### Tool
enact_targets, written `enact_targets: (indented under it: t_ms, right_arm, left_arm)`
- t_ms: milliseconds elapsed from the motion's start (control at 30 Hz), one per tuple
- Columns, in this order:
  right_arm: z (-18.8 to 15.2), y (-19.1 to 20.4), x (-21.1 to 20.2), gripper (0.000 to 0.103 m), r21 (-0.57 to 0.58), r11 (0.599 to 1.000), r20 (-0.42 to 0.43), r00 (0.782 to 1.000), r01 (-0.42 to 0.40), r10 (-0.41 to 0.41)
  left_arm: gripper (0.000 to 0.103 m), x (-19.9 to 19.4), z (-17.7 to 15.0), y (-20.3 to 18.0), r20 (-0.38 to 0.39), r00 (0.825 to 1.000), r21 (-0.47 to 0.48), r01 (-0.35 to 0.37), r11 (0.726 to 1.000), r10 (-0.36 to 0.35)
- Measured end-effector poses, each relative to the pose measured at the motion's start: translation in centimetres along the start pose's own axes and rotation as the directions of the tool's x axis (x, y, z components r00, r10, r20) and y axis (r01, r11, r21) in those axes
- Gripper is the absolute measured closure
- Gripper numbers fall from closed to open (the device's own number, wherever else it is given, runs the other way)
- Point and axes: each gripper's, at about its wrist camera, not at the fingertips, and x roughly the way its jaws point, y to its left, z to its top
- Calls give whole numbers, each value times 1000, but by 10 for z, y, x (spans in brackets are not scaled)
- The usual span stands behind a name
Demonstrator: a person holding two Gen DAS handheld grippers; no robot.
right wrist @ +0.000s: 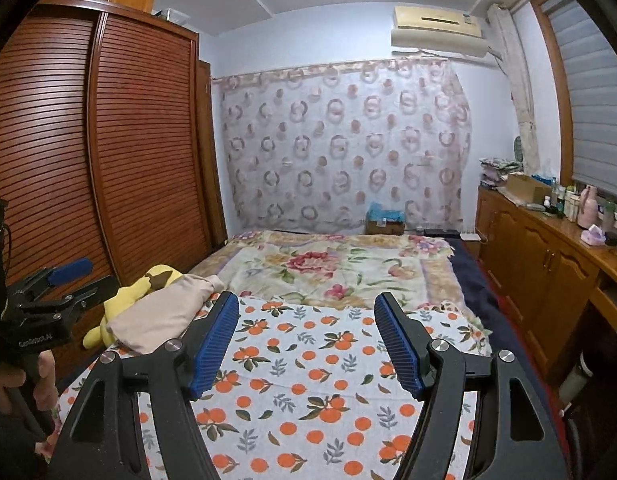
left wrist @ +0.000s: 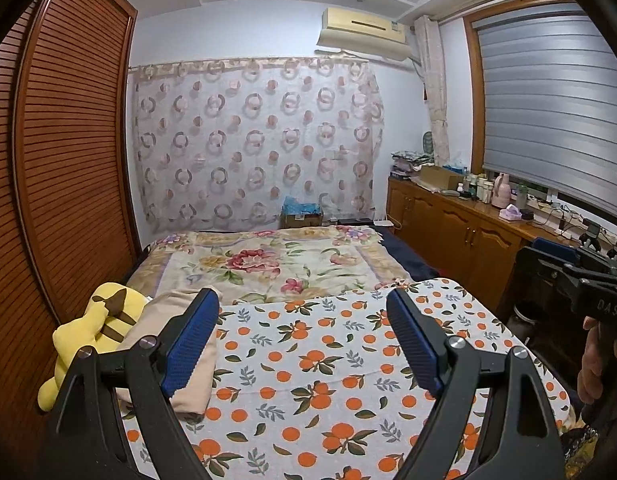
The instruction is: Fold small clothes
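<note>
Left wrist: the left gripper (left wrist: 302, 312) hovers with jaws wide, empty, above the orange-print cloth (left wrist: 328, 364); the beige garment (left wrist: 180, 332) lies folded at its left edge, apparently set aside.

Right wrist: the right gripper (right wrist: 306, 320) likewise gapes, poised over the bed (right wrist: 348, 268).

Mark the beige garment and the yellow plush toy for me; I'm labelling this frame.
beige garment (right wrist: 164, 314), right wrist view, middle of the folded cloth.
yellow plush toy (left wrist: 108, 312), left wrist view, on its yellow body.

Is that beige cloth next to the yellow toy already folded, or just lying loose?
Folded, apparently: the beige cloth lies as a thick, layered pad with a rounded edge beside the yellow toy. Neither gripper touches it.
</note>
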Motion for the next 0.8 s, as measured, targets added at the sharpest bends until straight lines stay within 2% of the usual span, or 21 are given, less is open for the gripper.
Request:
enact_targets:
  t_ms: [800]
  right_arm:
    - [-6,-7,-5,31,11,1000,13,1000,18,-18]
  left_arm:
    - [17,3,-2,4,0,1000,-7,-10,1000,10]
